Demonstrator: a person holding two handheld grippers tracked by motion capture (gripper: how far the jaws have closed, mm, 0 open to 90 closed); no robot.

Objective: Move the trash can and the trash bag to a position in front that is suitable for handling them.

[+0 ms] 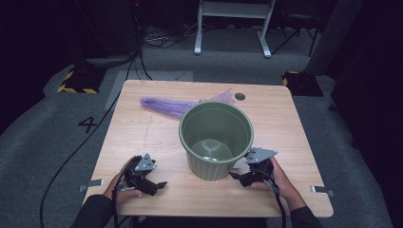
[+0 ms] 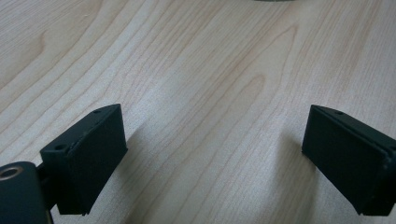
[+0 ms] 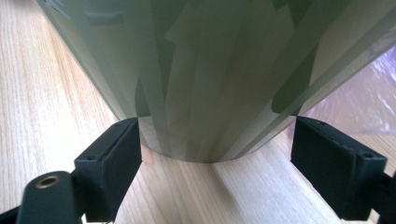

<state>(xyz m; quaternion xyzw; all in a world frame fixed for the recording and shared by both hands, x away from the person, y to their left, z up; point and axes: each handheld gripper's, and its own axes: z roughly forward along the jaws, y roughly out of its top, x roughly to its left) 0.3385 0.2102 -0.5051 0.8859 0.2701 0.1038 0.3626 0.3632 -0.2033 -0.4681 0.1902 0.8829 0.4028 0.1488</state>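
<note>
Green bucket point(image 1: 216, 140) upright mid-bench point(image 1: 142, 137), purple bag point(image 1: 166, 105) behind it. Right gripper point(image 3: 215, 154) fingers released, flanking the bucket base. Left gripper point(image 2: 215, 154) fingers released over bare wood, near front edge.

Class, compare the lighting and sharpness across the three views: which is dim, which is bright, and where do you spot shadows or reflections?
High view: dim surroundings, soft picture, only the table lit. Left gripper view: bright, sharp wood grain, soft shadows beside the jaws. Right gripper view: streaky reflections on the green bucket, jaws either side.
</note>
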